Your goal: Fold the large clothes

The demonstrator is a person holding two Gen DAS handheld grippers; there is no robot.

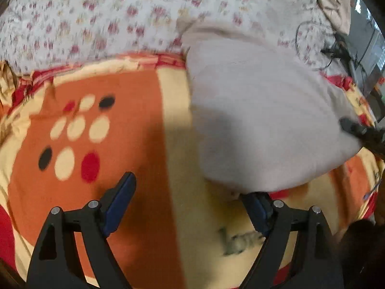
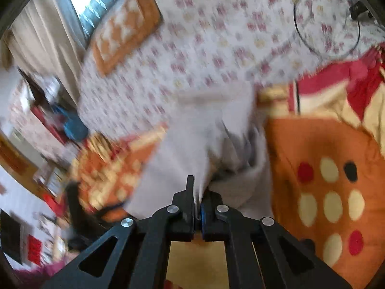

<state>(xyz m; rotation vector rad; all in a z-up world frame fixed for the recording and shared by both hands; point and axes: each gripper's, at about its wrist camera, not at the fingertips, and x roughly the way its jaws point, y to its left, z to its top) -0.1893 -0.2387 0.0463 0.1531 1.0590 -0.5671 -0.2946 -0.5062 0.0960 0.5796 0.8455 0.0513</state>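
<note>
A pale grey garment [image 1: 259, 120] lies on an orange, cream and red blanket [image 1: 125, 125]. In the left wrist view my left gripper [image 1: 190, 192] is open and empty above the blanket; its right finger is partly under the garment's near edge. The right gripper [image 1: 361, 132] shows at the garment's right edge. In the right wrist view my right gripper [image 2: 197, 192] is shut on a bunched edge of the grey garment [image 2: 216, 149], which hangs lifted in front of it. The frames are motion-blurred.
A white sheet with red flowers [image 1: 108, 16] covers the bed beyond the blanket. A black cable [image 2: 327, 24] loops on the sheet. An orange patterned pillow [image 2: 125, 29] lies near the curtain and window. Furniture and clutter stand beside the bed [image 2: 48, 144].
</note>
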